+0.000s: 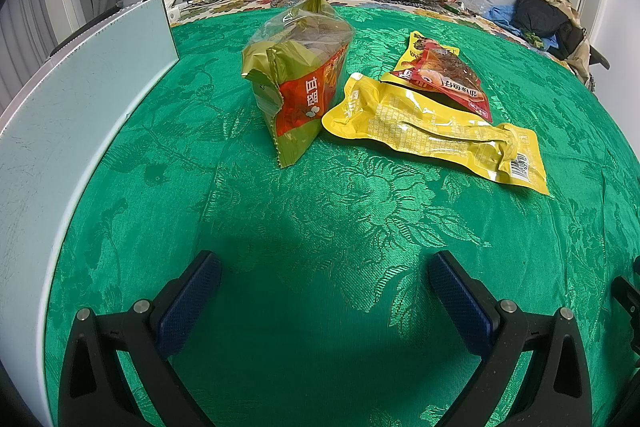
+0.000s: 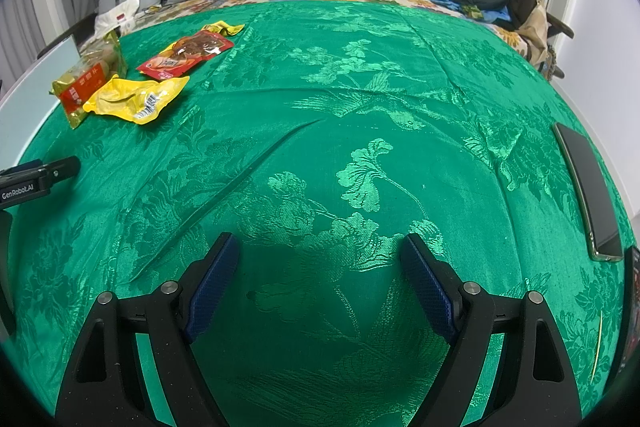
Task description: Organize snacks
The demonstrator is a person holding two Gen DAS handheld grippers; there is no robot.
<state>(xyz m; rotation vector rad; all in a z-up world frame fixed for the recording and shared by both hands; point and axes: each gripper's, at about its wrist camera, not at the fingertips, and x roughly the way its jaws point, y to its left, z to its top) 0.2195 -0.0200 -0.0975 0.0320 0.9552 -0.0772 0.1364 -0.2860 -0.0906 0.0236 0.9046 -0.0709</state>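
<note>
Both claws gape wide and empty: the left gripper (image 1: 324, 267) faces the gold-and-red bag (image 1: 298, 83) at upper centre, the right gripper (image 2: 320, 255) only green cloth (image 2: 360, 87). Sorting seems unstarted; next comes reaching forward.

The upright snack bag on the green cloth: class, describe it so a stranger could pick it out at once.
On the green floral cloth, beside the pale board at the left, lie three snack packets. The gold-and-red bag is the only one standing, with a torn-open clear top; the yellow packet and red packet lie flat.

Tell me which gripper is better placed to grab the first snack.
Left. The left gripper is open and faces the snacks close ahead. From the right gripper, also open, they lie far off to its left.
</note>
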